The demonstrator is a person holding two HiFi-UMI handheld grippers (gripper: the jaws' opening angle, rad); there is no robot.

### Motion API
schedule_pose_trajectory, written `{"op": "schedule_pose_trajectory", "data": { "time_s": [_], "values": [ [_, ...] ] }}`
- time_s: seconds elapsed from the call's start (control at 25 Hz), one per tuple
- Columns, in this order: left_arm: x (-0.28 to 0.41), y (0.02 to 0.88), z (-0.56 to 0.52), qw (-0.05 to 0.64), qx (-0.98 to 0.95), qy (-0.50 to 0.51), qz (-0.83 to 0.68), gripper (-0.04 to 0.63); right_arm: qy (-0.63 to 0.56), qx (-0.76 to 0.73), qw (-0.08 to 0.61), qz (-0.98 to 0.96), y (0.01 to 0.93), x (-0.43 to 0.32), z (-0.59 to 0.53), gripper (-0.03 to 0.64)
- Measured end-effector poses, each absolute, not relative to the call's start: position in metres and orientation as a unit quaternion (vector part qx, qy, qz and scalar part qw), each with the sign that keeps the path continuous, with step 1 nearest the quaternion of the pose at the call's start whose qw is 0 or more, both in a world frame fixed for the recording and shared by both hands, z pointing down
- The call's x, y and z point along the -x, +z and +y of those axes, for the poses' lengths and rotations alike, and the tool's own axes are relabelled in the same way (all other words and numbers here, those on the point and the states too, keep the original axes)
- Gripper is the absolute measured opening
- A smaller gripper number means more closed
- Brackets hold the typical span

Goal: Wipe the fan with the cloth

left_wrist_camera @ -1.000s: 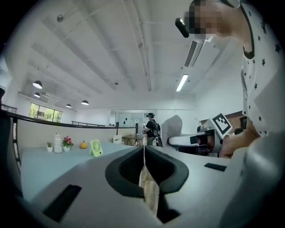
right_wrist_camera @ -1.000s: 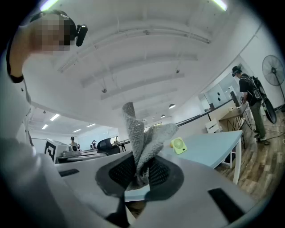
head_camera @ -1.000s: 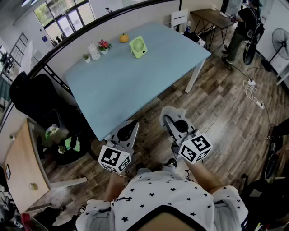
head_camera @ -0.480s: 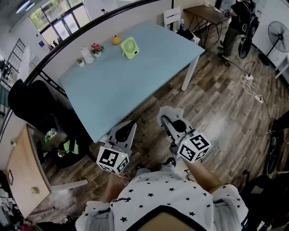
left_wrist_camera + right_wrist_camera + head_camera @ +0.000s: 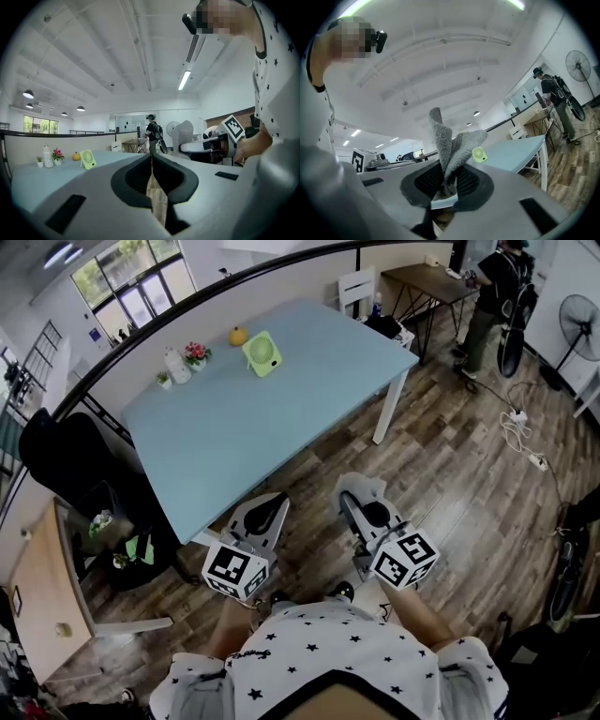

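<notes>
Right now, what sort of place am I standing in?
Likely an open-plan office or studio: a long pale blue table, a brown wooden desk with another person beside it, and a black pedestal fan.

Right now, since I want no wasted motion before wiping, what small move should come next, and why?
Probably step toward the light blue table, carrying the right gripper forward. It is shut on the grey knitted cloth, but the small green fan stands near the table's far edge, while the gripper hangs over the wooden floor, short of the table.
</notes>
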State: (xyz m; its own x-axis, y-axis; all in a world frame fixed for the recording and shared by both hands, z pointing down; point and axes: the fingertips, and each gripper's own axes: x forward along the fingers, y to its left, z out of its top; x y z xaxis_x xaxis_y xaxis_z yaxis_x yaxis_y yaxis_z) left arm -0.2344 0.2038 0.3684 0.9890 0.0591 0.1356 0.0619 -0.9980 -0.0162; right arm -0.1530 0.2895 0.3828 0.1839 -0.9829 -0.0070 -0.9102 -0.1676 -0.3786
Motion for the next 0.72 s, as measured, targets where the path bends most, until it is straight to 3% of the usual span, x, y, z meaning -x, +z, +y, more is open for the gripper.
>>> {"op": "schedule_pose_trajectory", "data": {
  "time_s": [0.72],
  "values": [
    [0.184,0.392,0.261,0.054,0.99,-0.121,-0.049,0.031,-0.138,0.756,0.177,0.615,0.403,0.108,0.346,0.049]
  ]
}}
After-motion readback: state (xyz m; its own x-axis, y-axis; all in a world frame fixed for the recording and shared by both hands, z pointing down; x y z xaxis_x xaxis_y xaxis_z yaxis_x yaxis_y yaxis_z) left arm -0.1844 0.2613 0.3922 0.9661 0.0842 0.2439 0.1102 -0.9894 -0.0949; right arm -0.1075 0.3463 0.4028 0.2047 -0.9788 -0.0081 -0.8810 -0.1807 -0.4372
